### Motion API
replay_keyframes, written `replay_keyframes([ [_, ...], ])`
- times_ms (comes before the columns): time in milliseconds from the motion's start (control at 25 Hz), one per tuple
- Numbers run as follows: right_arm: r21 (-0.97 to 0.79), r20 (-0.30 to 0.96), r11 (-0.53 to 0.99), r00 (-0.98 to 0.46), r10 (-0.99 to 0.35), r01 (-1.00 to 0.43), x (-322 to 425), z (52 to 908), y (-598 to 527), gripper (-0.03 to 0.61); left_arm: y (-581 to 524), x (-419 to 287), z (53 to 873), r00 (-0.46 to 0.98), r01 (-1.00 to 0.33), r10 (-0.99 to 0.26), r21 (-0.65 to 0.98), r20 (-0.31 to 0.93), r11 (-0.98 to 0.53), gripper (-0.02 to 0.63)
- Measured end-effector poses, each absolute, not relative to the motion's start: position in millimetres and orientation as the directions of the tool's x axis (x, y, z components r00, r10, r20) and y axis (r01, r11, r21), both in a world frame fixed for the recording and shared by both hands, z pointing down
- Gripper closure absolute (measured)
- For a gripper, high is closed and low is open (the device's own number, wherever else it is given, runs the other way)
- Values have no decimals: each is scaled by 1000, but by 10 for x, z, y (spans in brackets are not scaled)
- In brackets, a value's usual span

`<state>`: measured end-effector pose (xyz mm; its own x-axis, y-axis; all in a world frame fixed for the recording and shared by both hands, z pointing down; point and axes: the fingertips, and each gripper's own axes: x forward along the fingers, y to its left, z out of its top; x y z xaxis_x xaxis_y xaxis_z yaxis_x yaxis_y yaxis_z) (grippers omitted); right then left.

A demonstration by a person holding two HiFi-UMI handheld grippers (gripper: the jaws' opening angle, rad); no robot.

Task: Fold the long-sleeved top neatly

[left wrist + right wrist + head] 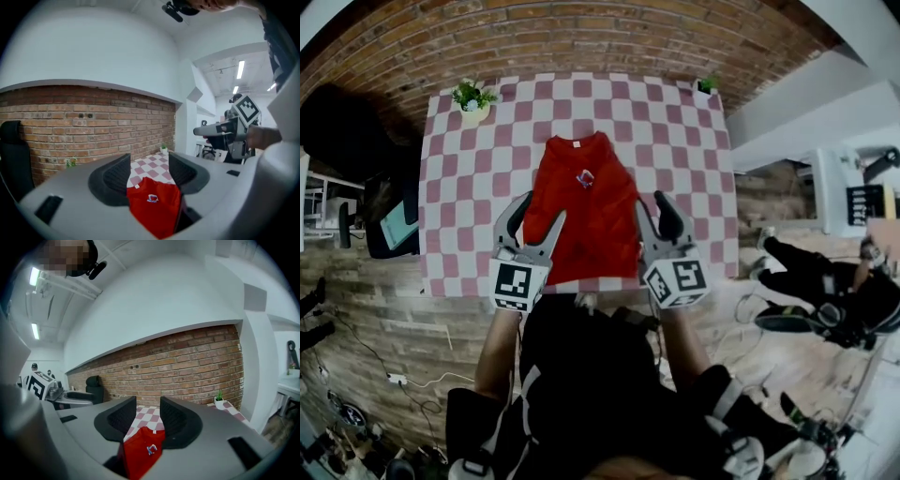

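Left gripper (542,208) is hovering with its jaws standing wide apart, gripping nothing; in its own view (149,159) the dark ribbed pads (117,174) are framing open air, with cloth showing beyond the gap. Right gripper (652,203) is likewise released, its jaws parted somewhat less and nothing pinched between them (147,404). Both are pointing away from the person and slightly downward, flanking the near part of the red top (584,211), left one over its left edge, right one just at its right edge. The top is lying flat on the checked tablecloth (675,159) as a narrow upright panel, collar toward the far side, a small white-and-blue badge (586,178) facing up, hem reaching the near table edge. Through both pairs of jaws it is showing as a red panel below and ahead (154,206) (140,451). Containers: a white pot (474,114) is sitting on the far left corner of the table, holding a leafy green plant (472,94); a smaller pot with a green plant (706,86) is sitting on the far right corner. Both pots are standing well apart from the top. A brick wall (581,37) is running behind the table, and a black chair (93,383) is standing against it.
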<state>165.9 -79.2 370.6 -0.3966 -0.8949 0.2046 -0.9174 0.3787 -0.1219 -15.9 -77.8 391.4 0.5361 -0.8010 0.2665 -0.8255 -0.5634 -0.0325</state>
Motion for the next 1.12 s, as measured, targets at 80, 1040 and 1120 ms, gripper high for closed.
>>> replay_keyframes([
  [80,-103,231,387,-401,-887,-916,1632,3803,-935,439,-924,-168,4059,553,-791,-766,-81,328,-606,377],
  [1040,-10,767,743,-482,-424,-670,1260,6119,-2876,439,-2746,-328,6424,552,-484,-345,-45,759,-874,377],
  [1120,-15,799,765,-468,-378,-644,1258,6332,-2976,433,-2811,-333,6632,546,-468,-306,-18,780,-884,377],
])
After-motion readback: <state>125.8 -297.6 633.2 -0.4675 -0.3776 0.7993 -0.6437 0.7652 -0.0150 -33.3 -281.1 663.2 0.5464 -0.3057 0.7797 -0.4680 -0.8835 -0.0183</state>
